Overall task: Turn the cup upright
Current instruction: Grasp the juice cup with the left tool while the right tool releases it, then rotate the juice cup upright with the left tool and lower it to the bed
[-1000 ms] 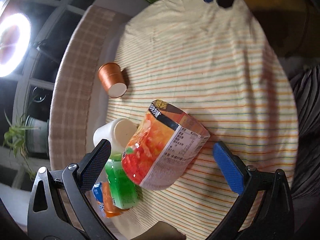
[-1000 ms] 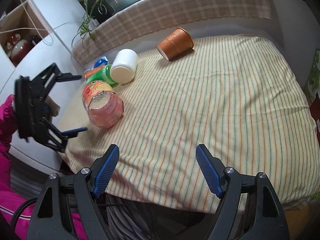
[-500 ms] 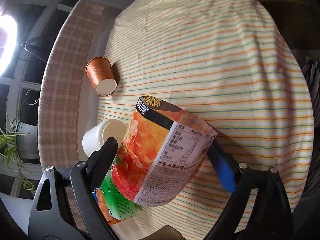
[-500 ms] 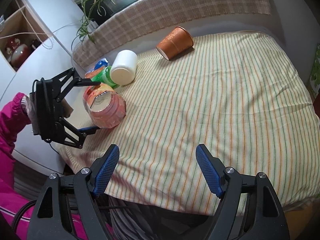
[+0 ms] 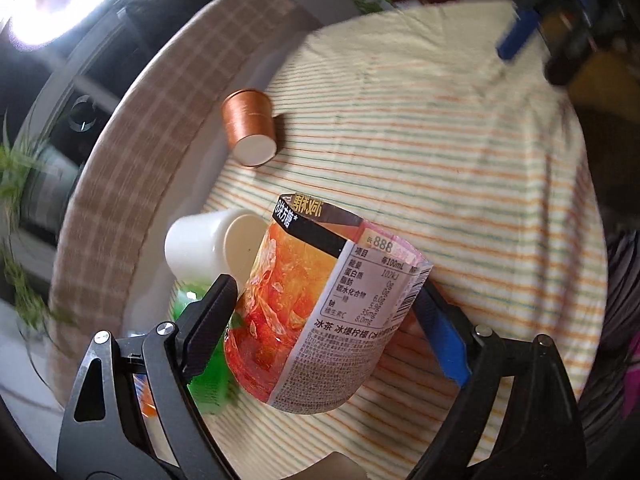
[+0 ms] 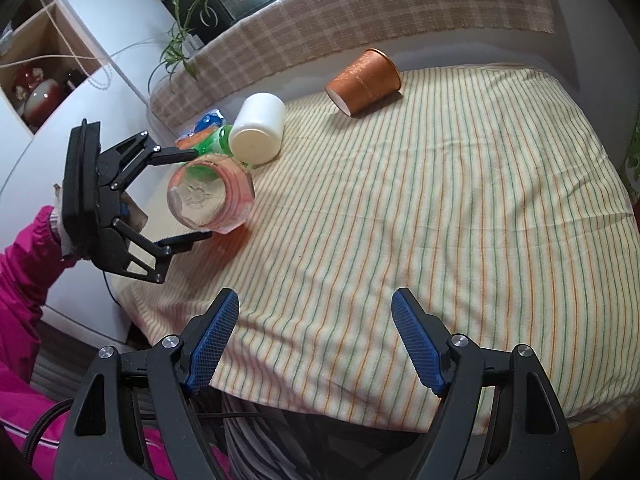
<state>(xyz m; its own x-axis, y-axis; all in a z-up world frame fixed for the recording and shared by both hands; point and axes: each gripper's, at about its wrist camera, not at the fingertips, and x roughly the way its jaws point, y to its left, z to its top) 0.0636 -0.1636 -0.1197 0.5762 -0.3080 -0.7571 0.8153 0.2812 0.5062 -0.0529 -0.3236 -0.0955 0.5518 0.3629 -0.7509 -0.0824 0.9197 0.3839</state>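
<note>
Since a second ago the left tongs (image 5: pixel 326 320) moved in and now clamp the orange label cup (image 5: pixel 320 312), which sits on its side at the near-left edge of the striped bench (image 6: pixel 440 200). Right tongs (image 6: pixel 316 338) hang wide, empty. Advice: keep squeeze light, thin wall dents; rotate wrist until mouth faces up, clear of the white cup (image 5: pixel 200 244), set base flat.

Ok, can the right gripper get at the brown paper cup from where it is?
Probably yes: the right gripper is open, and only bare striped cloth lies between it and the brown cup.
</note>
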